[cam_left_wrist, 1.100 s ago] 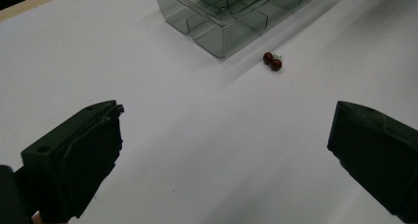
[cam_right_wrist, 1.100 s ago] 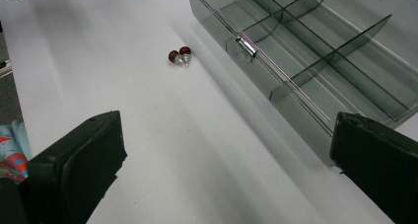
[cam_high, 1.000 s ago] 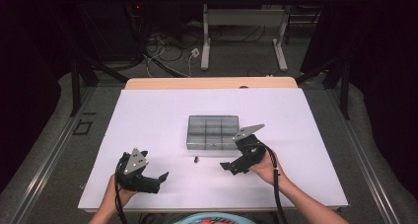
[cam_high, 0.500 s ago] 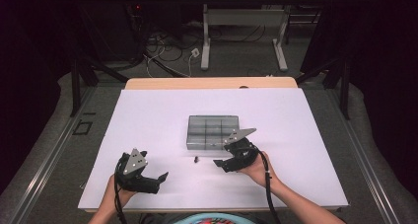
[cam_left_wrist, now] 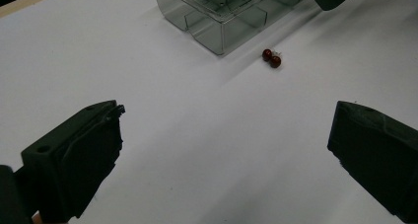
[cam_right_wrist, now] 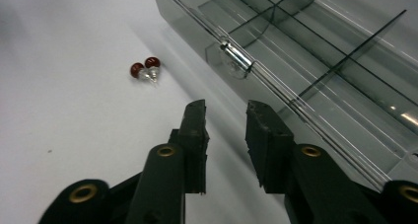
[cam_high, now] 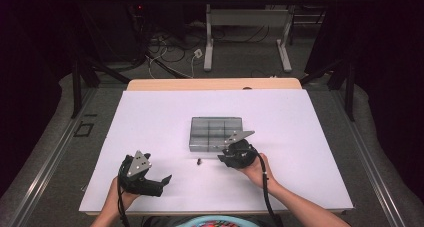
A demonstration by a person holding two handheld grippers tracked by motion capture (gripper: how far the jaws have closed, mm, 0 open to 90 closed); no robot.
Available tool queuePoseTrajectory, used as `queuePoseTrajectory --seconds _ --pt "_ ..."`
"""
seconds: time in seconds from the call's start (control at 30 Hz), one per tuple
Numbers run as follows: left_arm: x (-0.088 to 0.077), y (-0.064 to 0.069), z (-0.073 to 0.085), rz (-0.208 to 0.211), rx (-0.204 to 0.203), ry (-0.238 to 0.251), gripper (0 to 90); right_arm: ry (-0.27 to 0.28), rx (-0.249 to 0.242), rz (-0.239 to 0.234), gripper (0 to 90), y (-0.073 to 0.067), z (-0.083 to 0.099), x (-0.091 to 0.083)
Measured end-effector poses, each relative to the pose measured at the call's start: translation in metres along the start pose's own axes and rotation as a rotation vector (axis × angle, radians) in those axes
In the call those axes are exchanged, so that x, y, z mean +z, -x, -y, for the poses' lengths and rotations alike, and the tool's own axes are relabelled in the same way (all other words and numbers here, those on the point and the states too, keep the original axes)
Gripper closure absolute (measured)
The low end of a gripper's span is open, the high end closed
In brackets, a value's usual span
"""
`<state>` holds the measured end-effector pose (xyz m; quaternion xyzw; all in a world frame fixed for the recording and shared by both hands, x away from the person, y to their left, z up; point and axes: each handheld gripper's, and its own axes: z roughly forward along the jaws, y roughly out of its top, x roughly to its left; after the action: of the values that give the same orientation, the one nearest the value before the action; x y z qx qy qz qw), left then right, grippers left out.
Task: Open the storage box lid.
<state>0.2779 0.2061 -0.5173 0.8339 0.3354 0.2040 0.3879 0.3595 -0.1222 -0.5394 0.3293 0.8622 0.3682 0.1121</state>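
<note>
While right gripper (cam_right_wrist: 226, 110) jaws have just been closing, nearly together, on nothing | earrings (cam_right_wrist: 144, 68) on table (cam_high: 150, 117) beside box (cam_high: 216, 133), probably lidded; pickup pending | left gripper (cam_high: 157, 179) apart, idle.

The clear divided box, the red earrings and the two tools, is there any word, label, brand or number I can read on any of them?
None. The clear divided box, the red earrings, the left tool, the right tool and the white table bear no legible text, label or number.
</note>
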Motion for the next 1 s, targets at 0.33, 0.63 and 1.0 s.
queuePoseTrajectory --seconds 0.33,0.63,1.0 --pt "-0.0021 -0.0007 0.0005 -0.006 0.003 0.003 0.0 0.041 0.035 0.036 81.2 -0.0011 -0.0033 0.0024" --pt "-0.0006 -0.0007 0.0012 -0.007 -0.006 0.005 0.0 0.054 0.052 0.028 82.8 -0.0002 -0.0028 0.0044" --pt "-0.0002 -0.0005 0.0009 -0.001 0.002 0.002 0.0 0.078 0.050 0.021 82.8 -0.0001 0.0000 0.0079"
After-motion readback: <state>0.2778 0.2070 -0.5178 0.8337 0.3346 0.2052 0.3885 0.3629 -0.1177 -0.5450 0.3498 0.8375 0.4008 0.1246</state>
